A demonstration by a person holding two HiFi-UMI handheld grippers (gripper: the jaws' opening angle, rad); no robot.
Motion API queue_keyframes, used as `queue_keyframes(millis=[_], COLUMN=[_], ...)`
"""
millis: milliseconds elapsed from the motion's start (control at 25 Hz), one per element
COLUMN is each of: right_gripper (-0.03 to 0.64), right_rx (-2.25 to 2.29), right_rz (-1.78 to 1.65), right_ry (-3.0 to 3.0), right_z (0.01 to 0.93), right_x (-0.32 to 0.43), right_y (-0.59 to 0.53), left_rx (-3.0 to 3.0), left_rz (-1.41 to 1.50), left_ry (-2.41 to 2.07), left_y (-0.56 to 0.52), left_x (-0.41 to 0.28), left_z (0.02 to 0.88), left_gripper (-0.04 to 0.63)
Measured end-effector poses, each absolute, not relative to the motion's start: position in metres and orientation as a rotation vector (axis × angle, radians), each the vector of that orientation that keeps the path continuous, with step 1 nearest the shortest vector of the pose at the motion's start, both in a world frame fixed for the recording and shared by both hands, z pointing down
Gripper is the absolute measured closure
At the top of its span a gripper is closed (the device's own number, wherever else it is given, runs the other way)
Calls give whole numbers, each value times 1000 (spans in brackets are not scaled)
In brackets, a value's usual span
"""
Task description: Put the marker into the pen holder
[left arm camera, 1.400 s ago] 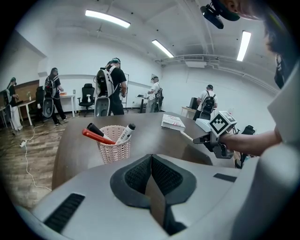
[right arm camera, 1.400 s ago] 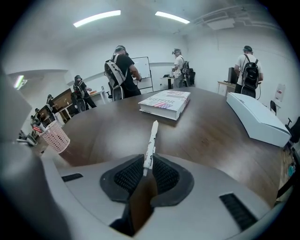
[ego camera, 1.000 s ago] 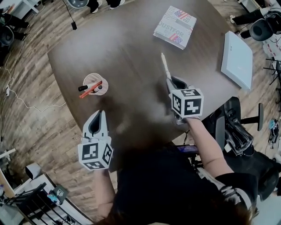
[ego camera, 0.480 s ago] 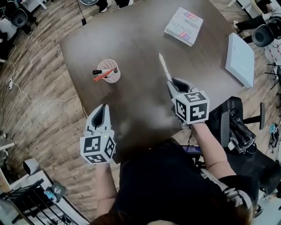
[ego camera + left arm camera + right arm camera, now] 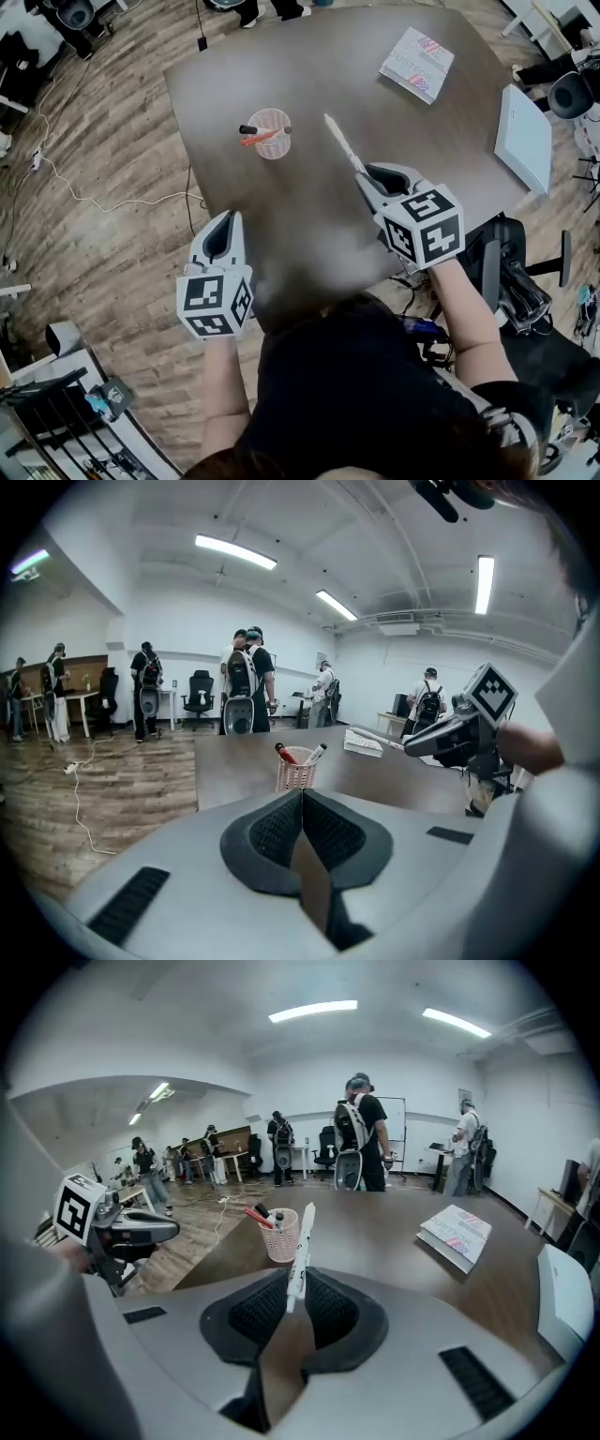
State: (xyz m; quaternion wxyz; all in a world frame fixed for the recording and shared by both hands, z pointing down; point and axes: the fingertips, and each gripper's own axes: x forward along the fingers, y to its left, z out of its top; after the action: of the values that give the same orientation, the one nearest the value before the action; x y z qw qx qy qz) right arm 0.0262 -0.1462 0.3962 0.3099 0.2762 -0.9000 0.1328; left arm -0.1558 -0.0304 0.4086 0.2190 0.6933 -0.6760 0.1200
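My right gripper (image 5: 367, 178) (image 5: 294, 1290) is shut on a white marker (image 5: 341, 145) (image 5: 300, 1252), which sticks out forward past the jaws toward the pink mesh pen holder (image 5: 272, 134) (image 5: 283, 1233). That holder stands on the dark table (image 5: 309, 75) near its left edge, with a red pen and a black-capped pen lying in it. The marker tip is a short way right of the holder and apart from it. My left gripper (image 5: 224, 229) (image 5: 302, 810) hangs over the table's near left edge, shut with nothing between its jaws. Ahead of it stands the holder (image 5: 296, 769).
A printed booklet (image 5: 418, 64) (image 5: 455, 1234) lies at the table's far right. A white flat box (image 5: 525, 137) sits at the right edge. An office chair (image 5: 511, 281) stands by my right side. Several people stand beyond the table, and a cable (image 5: 84, 187) trails over the wood floor.
The view has shifted so the table sits farther right and up. My right gripper and its marker now stand closer to the pen holder. The left gripper holds about the same pose.
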Motion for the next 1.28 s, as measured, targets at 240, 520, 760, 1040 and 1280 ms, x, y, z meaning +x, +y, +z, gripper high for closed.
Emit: queue_keyframes(millis=[240,520,760,1040,1280], right_gripper=[541,541,541,541,541], right_rx=[537,339,184,36,-73], right_rz=[227,58,-50,-140,-293], right_ry=[-2370,-2279,-2175,-2025,-1923], right_z=[376,371,379,394,408], right_x=[-5,-31,-52,-65,-77], right_y=[-140,-152,-168,-187,-199], left_rx=[1902,1887,1876,1900,1883], left_rz=[326,316,309,314,328], left_ry=[-1904,-1936,-1951,-1938,-1936], left_y=[-17,-19,-30,-49,-60], left_x=[-171,-181,-183,-173,-171], left_z=[403,393,390,386,390], left_gripper=[566,566,566,567,566])
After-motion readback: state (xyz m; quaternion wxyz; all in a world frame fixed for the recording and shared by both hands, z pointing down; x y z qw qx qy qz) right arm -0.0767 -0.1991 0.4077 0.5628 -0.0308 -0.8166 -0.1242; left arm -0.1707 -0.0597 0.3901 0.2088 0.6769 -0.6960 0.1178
